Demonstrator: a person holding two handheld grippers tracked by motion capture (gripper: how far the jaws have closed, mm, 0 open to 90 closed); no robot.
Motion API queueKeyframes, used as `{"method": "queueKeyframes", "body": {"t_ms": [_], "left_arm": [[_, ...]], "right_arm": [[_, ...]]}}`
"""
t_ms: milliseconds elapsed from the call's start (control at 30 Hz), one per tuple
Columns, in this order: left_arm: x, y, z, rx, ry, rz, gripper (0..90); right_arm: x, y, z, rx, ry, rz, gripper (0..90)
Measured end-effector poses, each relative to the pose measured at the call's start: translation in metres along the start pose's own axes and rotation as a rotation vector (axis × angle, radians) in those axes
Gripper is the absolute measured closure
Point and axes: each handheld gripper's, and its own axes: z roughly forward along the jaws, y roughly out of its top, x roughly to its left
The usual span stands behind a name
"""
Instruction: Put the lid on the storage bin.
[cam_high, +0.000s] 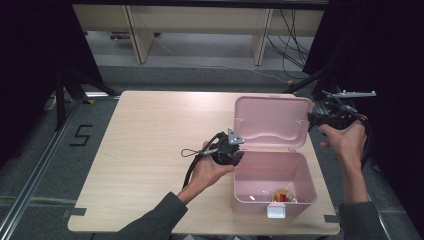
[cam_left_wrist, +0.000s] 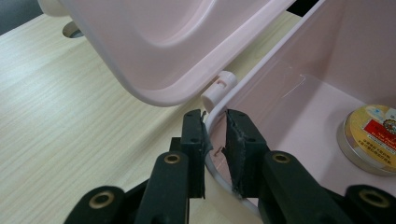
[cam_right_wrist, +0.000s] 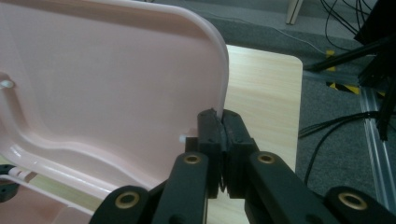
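A pink plastic box (cam_high: 295, 170) stands open at the table's right, its lid (cam_high: 272, 121) raised behind it. A small round tin (cam_high: 283, 195) with a yellow and red label lies inside near the front wall; the same tin (cam_left_wrist: 371, 137) shows in the left gripper view. My left gripper (cam_high: 235, 155) is shut on the box's left rim (cam_left_wrist: 215, 116), just below the white hinge peg (cam_left_wrist: 219, 86). My right gripper (cam_high: 312, 117) is shut on the lid's right edge (cam_right_wrist: 223, 84), holding the lid (cam_right_wrist: 102, 79) up.
The light wood table (cam_high: 150, 140) has bare room left of the box. A white latch (cam_high: 276, 210) hangs on the box's front. Past the right edge are dark floor, cables (cam_right_wrist: 336, 126) and a black stand.
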Motion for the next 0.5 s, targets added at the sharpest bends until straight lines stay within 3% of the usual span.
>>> {"method": "queueKeyframes", "body": {"t_ms": [167, 200, 400, 433, 500], "left_arm": [[0.0, 0.0, 0.0, 0.0, 0.002, -0.001, 77.0], [0.0, 0.0, 0.0, -0.002, 0.004, 0.001, 77.0], [-0.001, -0.001, 0.0, -0.004, 0.007, 0.004, 76.9], [-0.001, 0.0, 0.0, -0.003, 0.007, 0.002, 76.9], [-0.001, -0.001, 0.0, -0.004, 0.008, -0.002, 76.9]], "right_arm": [[0.003, -0.009, -0.012, -0.04, 0.002, -0.024, 88.6], [0.003, -0.01, -0.014, -0.051, 0.001, -0.055, 88.5], [0.006, -0.02, -0.025, -0.08, 0.025, -0.036, 88.5], [0.004, -0.021, -0.026, -0.081, 0.026, -0.064, 88.5], [0.007, -0.023, -0.03, -0.077, 0.034, -0.041, 88.5]]}}
